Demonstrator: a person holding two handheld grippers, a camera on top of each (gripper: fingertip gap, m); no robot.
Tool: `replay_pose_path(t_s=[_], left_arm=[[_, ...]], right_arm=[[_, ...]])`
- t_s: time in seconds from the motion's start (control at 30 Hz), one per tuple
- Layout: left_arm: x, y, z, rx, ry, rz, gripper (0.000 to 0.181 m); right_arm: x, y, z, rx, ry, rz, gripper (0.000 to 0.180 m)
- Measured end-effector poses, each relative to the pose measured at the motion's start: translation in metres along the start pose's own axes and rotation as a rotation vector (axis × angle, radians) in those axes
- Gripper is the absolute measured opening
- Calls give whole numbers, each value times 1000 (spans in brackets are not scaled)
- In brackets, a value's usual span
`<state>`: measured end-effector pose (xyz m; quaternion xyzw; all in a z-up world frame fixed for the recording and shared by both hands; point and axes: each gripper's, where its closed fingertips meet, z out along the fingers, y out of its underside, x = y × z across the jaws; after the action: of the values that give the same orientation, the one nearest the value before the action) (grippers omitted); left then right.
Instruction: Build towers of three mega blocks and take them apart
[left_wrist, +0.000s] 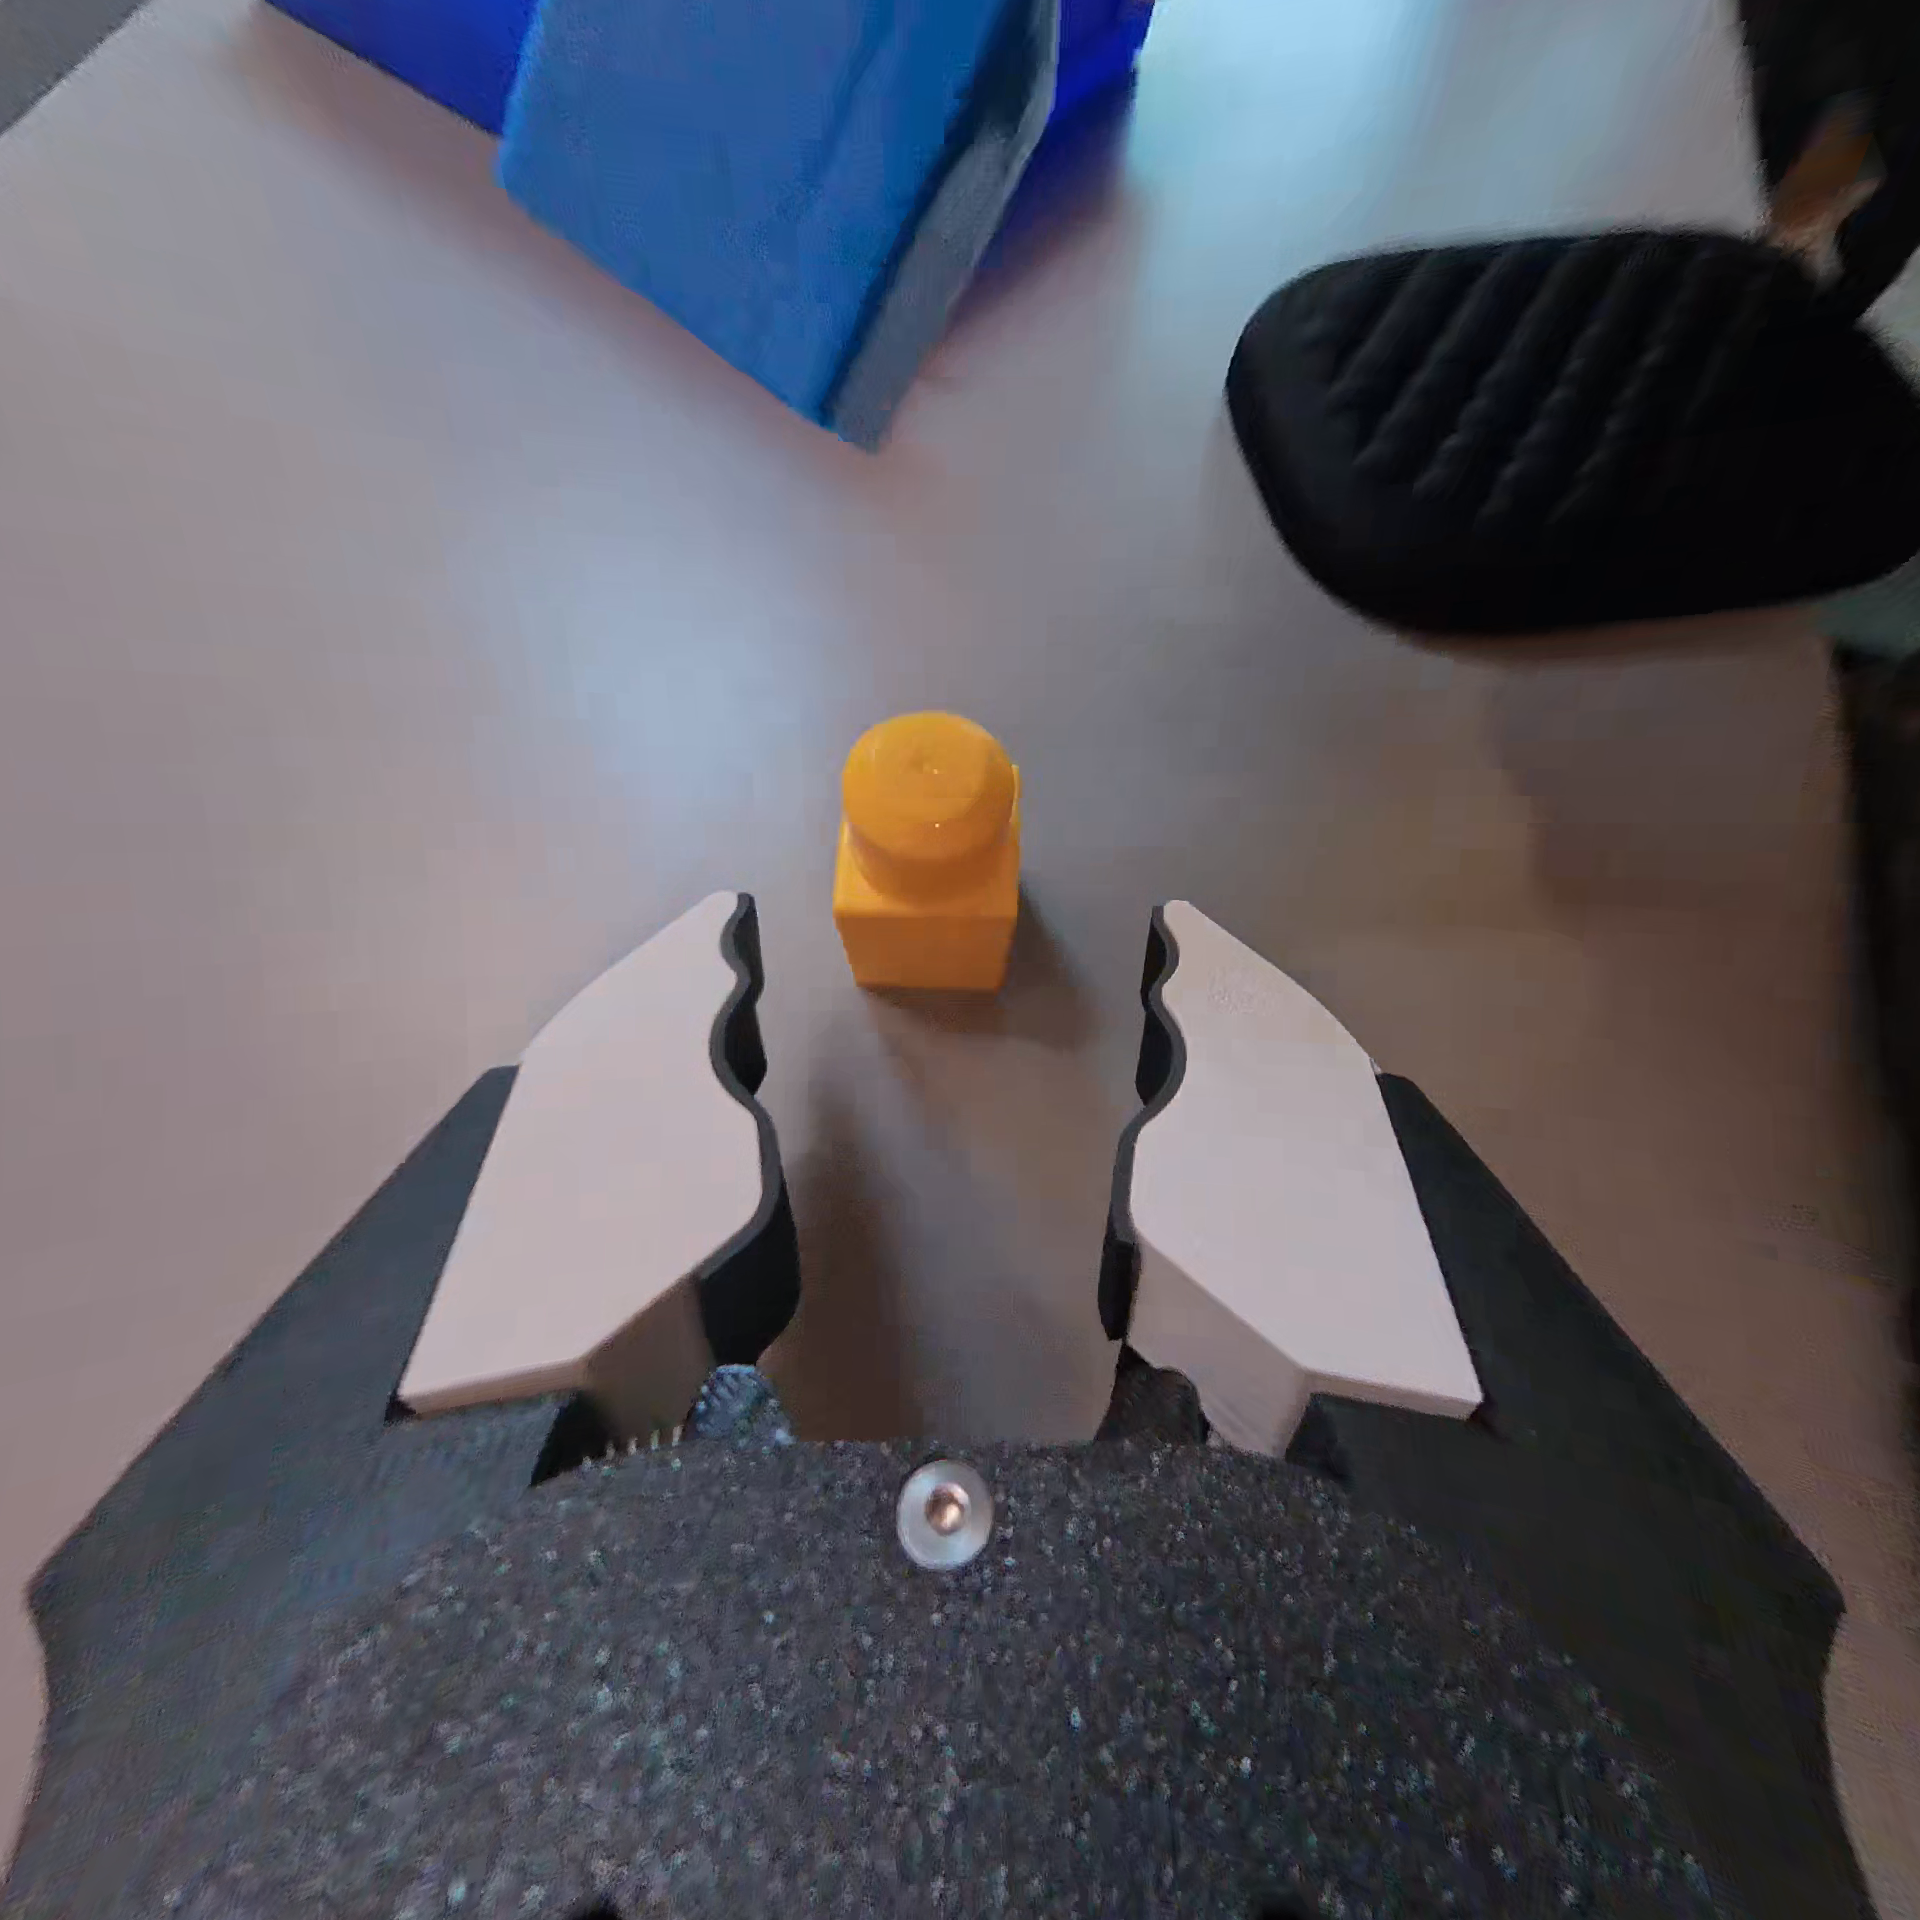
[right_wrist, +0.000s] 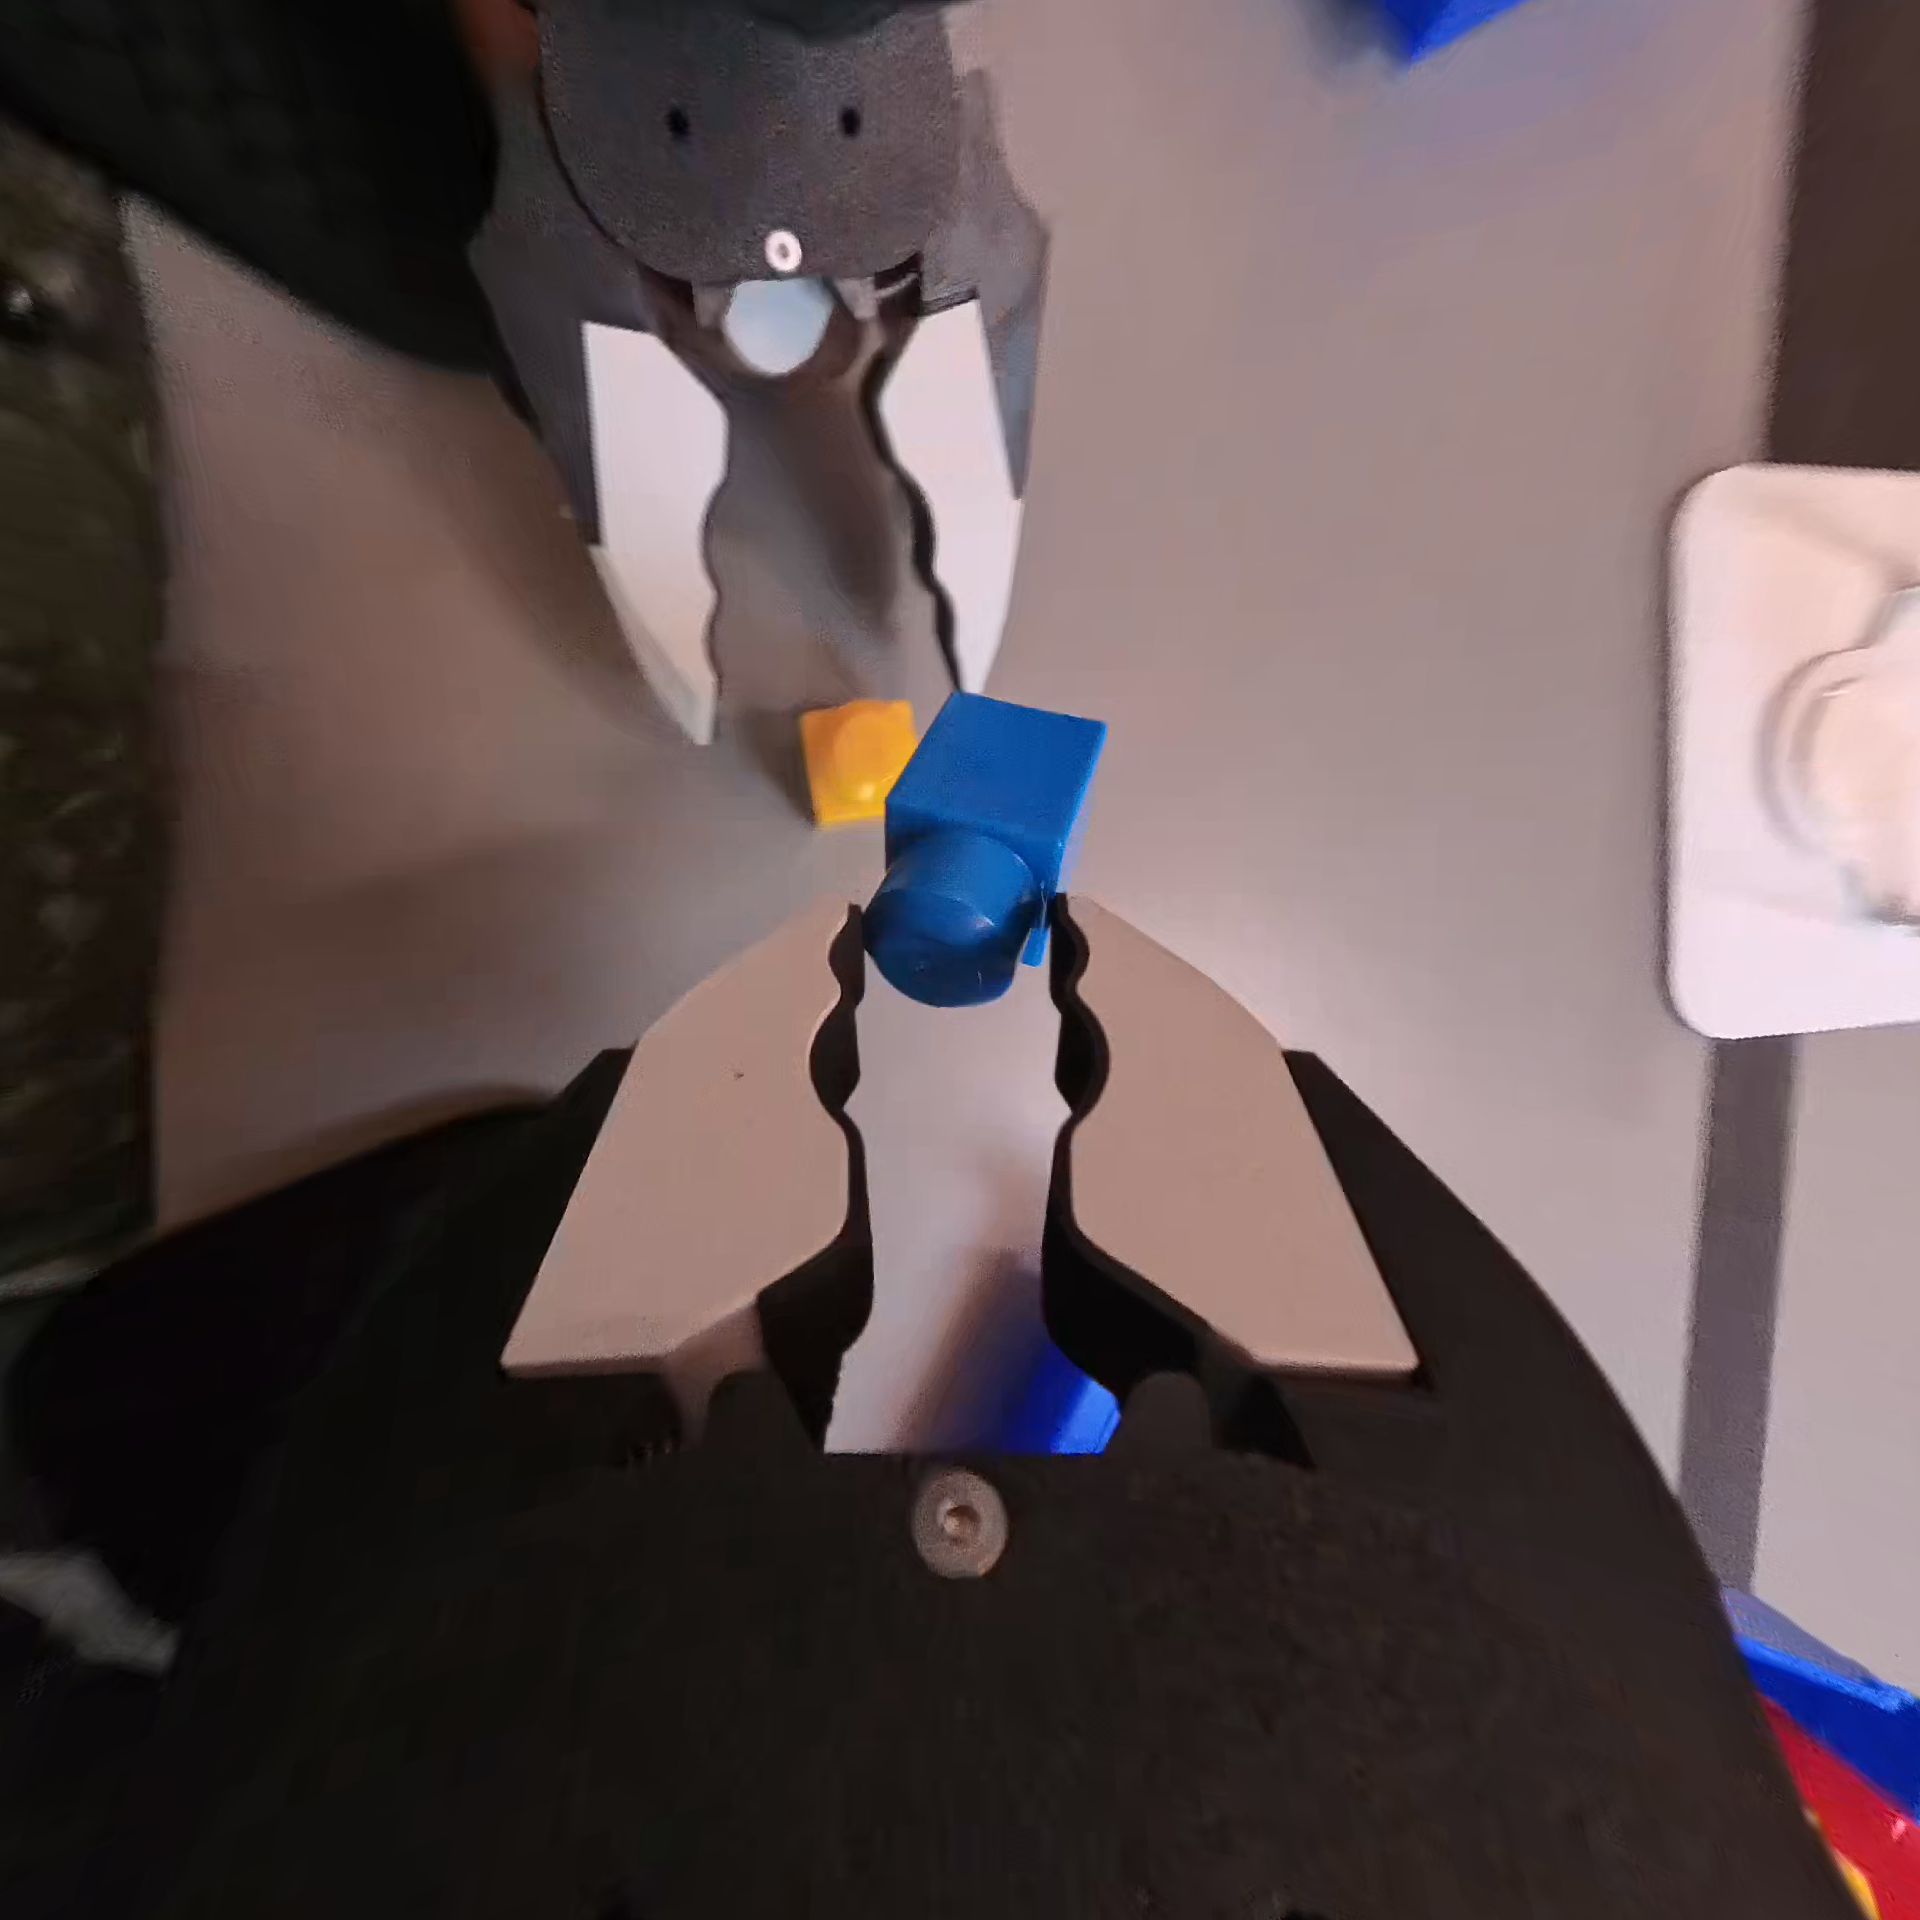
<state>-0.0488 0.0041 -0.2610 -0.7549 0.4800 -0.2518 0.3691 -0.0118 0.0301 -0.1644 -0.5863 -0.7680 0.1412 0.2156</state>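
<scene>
The right gripper (right_wrist: 951, 914) pinches a blue block (right_wrist: 987, 821) by its stud, while the left gripper (left_wrist: 951, 914), fingers spread, hovers by an upright orange block (left_wrist: 928, 862).

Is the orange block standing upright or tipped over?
Upright. The orange block sits flat on the table, stud up, between the open left gripper tips.

We note the blue block (right_wrist: 992, 821) covers one corner of the orange block (right_wrist: 850, 774) in the right wrist view. A white object (right_wrist: 1787, 748) at the right edge is cut off and blurred beyond identification. Blue and red pieces (right_wrist: 1849, 1725) at the bottom right corner are cropped.
</scene>
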Motion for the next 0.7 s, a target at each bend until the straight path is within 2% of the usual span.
replay_pose_path(t_s=[0.07,0.1,0.13,0.17,0.37,0.57,0.7], left_arm=[[-4,5,11,-42,-59,42,65],[-8,8,15,-64,-91,67,57],[-11,11,18,-84,-114,93,42],[-12,11,19,-85,-121,115,36],[-5,8,11,-73,-52,125,36],[1,17,12,-113,-8,150,36],[1,19,11,-107,13,128,36]], right_arm=[[-9,4,5,-104,-105,-5,35],[-13,6,7,-153,-151,-6,34],[-17,8,9,-200,-199,-3,34],[-19,8,12,-243,-240,2,34],[-27,0,32,-389,-404,20,35],[-25,-7,50,-551,-438,3,30],[-23,-9,56,-569,-436,9,29]])
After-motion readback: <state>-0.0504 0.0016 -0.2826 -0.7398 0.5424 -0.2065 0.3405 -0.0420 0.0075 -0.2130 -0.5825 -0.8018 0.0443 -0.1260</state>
